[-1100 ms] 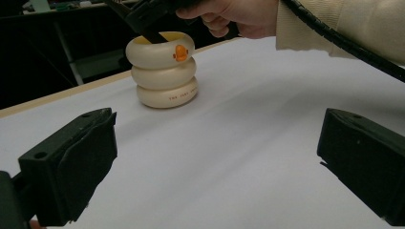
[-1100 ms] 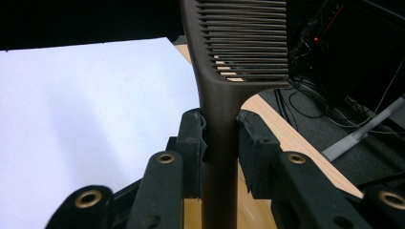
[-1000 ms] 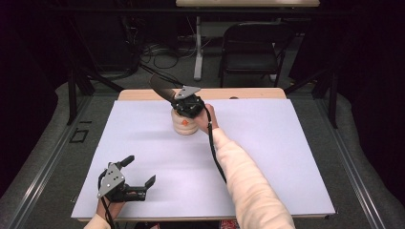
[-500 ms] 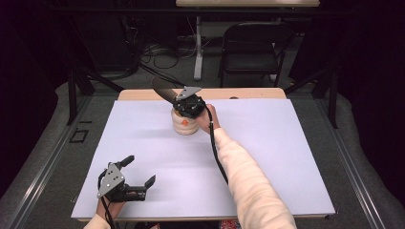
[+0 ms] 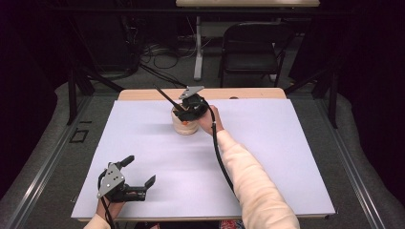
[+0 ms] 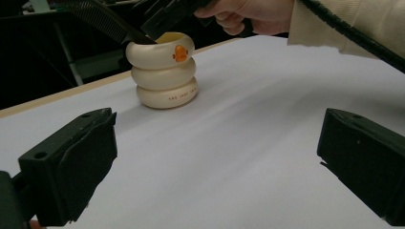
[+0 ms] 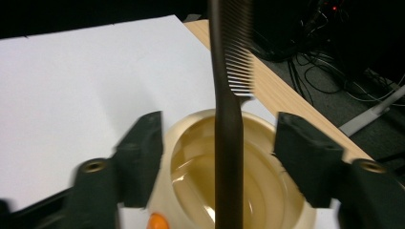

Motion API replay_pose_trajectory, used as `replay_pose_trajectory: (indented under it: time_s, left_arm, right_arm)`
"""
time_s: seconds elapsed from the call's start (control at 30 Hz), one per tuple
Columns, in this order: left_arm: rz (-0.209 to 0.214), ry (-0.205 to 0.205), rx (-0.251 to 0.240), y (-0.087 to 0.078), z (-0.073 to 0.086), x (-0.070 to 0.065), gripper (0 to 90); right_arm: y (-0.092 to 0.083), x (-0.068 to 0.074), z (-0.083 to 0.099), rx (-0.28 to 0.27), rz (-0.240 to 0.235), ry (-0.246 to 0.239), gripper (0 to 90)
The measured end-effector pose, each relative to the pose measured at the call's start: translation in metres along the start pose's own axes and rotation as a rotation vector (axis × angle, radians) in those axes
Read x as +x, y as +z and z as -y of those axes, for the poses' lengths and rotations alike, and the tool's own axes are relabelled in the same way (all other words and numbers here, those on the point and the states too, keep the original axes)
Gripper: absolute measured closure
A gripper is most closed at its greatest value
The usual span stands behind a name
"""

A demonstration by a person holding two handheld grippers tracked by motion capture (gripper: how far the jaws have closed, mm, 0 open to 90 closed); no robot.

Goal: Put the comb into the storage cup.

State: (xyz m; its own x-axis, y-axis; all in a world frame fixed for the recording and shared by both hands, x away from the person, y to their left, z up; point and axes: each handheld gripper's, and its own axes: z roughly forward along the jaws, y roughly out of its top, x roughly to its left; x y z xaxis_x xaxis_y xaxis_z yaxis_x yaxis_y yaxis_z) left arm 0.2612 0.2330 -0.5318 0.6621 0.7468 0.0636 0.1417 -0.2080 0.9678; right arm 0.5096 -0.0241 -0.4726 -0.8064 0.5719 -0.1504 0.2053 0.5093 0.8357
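The black comb [image 7: 228,143] stood handle-down in the cream ringed holder [image 6: 165,76], leaning on its rim, teeth end slanting up toward the worktop's far edge. The right claw [image 7: 217,157] had just been opening; its jaws stood apart either side of the comb, clear of it. The holder sat far back on the white worktop [image 5: 267,157]. The left claw [image 5: 139,175] rested open near the front-left corner.

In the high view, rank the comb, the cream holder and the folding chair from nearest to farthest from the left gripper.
From the left gripper:
1. Cream holder, mid-table.
2. Comb, leaning out of the holder toward the table's far edge.
3. Folding chair, on the floor beyond the table.
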Motion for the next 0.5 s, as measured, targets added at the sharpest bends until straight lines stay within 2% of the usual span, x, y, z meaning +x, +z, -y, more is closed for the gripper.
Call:
replay_pose_trajectory:
  time_s: [0.13, 0.37, 0.5]
  left_arm:
    - [0.002, 0.004, 0.002, 0.001, 0.0, -0.001, 0.1]
    - [0.002, 0.005, 0.003, 0.001, 0.0, -0.001, 0.1]
    - [0.001, 0.006, 0.003, 0.0, 0.0, -0.001, 0.1]
  right_arm:
    - [-0.014, 0.001, -0.002, 0.007, -0.027, 0.013, 16.7]
    - [-0.035, 0.002, -0.005, 0.064, -0.079, 0.027, 4.5]
    - [-0.045, 0.0, -0.003, 0.086, -0.1, 0.04, 1.0]
